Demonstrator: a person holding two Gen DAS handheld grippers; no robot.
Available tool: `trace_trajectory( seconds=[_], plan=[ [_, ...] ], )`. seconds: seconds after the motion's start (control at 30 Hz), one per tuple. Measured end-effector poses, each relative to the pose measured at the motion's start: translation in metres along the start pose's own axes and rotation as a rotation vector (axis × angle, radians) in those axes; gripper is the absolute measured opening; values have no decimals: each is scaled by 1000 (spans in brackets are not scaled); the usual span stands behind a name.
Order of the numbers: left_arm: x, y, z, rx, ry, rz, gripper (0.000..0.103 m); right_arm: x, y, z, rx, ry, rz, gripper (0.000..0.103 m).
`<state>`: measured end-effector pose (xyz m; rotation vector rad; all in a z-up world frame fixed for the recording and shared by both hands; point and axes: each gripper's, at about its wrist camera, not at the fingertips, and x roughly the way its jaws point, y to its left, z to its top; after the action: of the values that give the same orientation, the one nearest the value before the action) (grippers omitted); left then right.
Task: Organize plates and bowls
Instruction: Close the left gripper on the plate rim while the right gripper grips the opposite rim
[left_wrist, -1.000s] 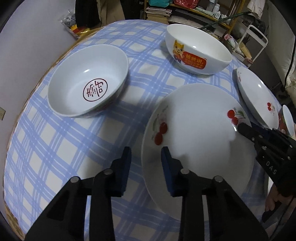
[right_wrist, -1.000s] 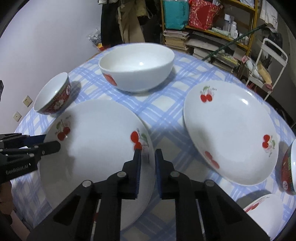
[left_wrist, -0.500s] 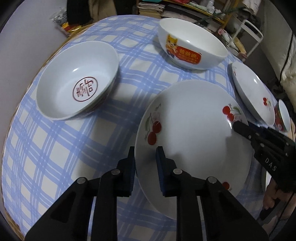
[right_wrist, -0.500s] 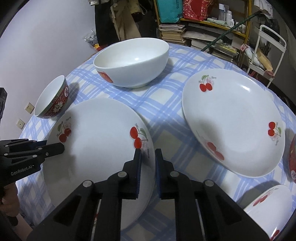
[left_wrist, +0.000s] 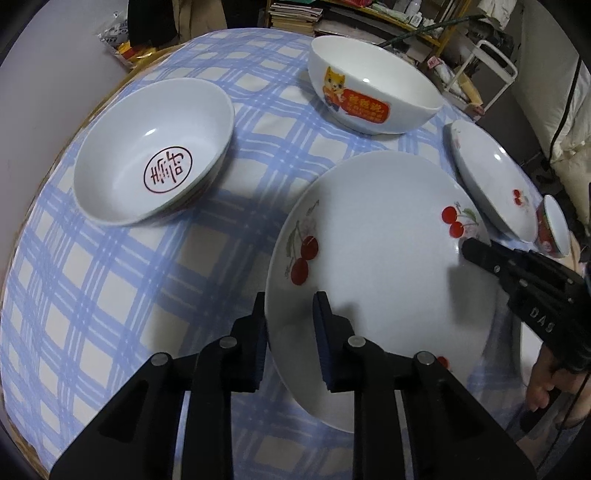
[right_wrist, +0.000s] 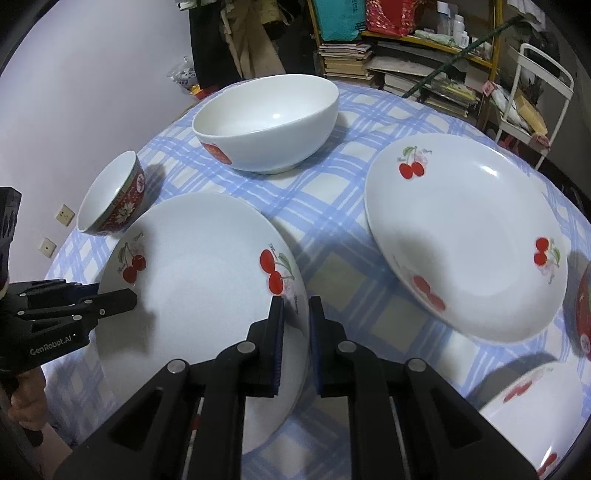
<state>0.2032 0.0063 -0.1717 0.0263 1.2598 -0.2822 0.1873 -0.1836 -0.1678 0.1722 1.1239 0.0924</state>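
Left wrist view
- Left gripper (left_wrist: 289, 325): jaws narrowed over the near-left rim of the white round ceramic plate with cherry prints (left_wrist: 380, 258), one finger outside and below the rim, one on the upper face; the left finger appears to touch the rim, but a gap shows beside the right finger, so a firm clamp cannot be confirmed.
- Plate position: near edge of the tabletop with blue-and-white checked cloth (left_wrist: 110, 295), tilted, its near rim apparently lifted.
- Right gripper (left_wrist: 476, 251): fingertips on the opposite rim of the same plate.
- Neighbours: white bowl with red seal mark (left_wrist: 155, 158) towards the left edge; white bowl with cat label (left_wrist: 373, 85) at the far edge.

Right wrist view
- Right gripper (right_wrist: 295, 321): jaws narrow, pinching the plate rim (right_wrist: 295, 291).
- Second white cherry plate (right_wrist: 465, 240): near the right edge, just beside the held plate.

Hazards
- Slip: glazed rim held on small contact areas; uneven lifting by the two grippers probably twists the plate free.
- Collision: a sideways swing likely strikes the second plate.
- Drop: the plate lies near the table edge.
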Motion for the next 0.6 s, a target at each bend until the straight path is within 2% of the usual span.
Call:
trace_trajectory(
  seconds=[0.1, 0.3, 0.6],
  plan=[
    [-10, -7, -11, 47, -19, 31, 23, -12, 2, -8, 20, -6, 8, 14],
    [-21, -13, -34, 52, 21, 7, 23, -31, 7, -25, 28, -2, -4, 15],
    [-53, -17, -58, 28, -8, -18, 23, -61, 12, -44, 50, -18, 4, 15]
  ],
)
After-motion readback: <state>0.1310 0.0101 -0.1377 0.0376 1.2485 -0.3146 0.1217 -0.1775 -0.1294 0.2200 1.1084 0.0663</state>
